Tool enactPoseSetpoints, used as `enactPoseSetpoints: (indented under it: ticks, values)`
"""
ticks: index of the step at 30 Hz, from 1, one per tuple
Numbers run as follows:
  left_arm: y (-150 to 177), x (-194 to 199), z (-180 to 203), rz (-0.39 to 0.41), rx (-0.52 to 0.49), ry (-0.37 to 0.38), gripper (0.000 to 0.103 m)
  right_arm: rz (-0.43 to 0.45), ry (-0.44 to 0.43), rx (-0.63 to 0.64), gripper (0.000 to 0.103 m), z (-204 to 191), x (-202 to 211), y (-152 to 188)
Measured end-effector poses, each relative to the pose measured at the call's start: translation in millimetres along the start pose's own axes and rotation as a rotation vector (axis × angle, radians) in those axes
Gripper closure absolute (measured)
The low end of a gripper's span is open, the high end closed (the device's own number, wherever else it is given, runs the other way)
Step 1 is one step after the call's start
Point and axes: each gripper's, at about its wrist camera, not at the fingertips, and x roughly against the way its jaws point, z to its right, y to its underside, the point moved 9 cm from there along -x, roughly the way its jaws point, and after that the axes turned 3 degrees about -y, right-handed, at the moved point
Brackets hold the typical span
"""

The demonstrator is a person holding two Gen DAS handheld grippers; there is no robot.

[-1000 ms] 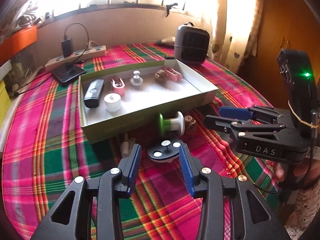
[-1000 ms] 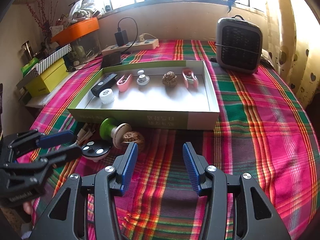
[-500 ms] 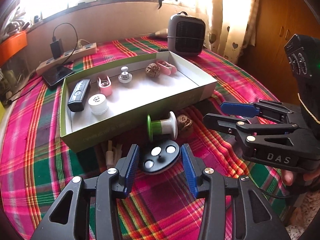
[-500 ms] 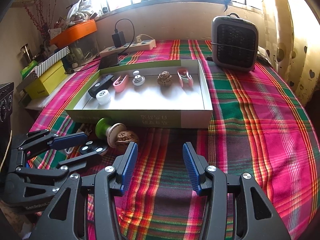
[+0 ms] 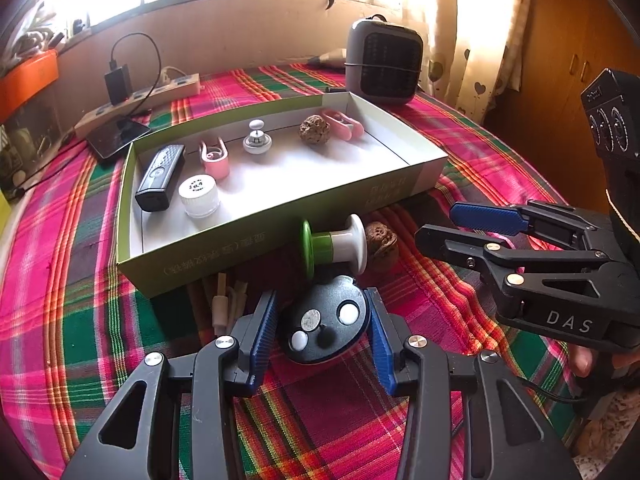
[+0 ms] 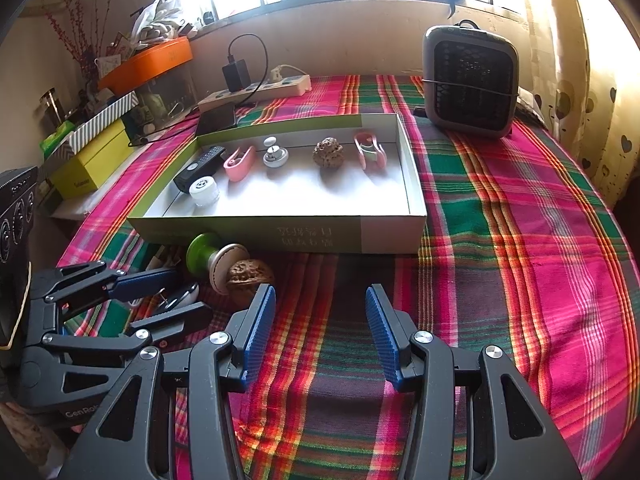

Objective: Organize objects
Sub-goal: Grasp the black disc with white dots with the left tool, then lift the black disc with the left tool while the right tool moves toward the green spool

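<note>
The left hand-held gripper (image 5: 323, 334) is standing open, its pads bracketing the dark round disc (image 5: 326, 330) without clearly clamping it. The disc is lying on the worktop (image 5: 472, 148) just in front of the green box (image 5: 280, 216). The right hand-held gripper (image 6: 320, 322) is hovering open and empty, in front of the box's right half.

A: What's outside the box (image 5: 256, 240)?
B: Dark round disc (image 5: 326, 330) w/ three small buttons, flat on the cloth. Behind it a green-and-white spool (image 5: 334, 246) on its side, walnut (image 5: 382, 242) touching it.
A: Inside?
B: Black remote (image 5: 160, 178), white cap (image 5: 199, 196), two pink clips — far wall.
</note>
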Motion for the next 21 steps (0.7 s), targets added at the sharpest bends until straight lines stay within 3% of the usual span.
enactPoseSetpoints:
  ticks: [2,3,21]
  values:
    - [-0.4,0.6,-0.8,0.003,0.004,-0.001,0.068,-0.001,0.0,0.0,0.054,-0.3,-0.4,-0.1]
    - [-0.5,1.8,-1.6,0.006,0.004,-0.007,0.077,-0.002,0.0,-0.001,0.054,-0.2,-0.7,-0.1]
    - [8.4,22.1,-10.9,0.034,0.045,0.006,0.078,-0.008,-0.008,0.018,0.054,-11.4,-1.6,1.2]
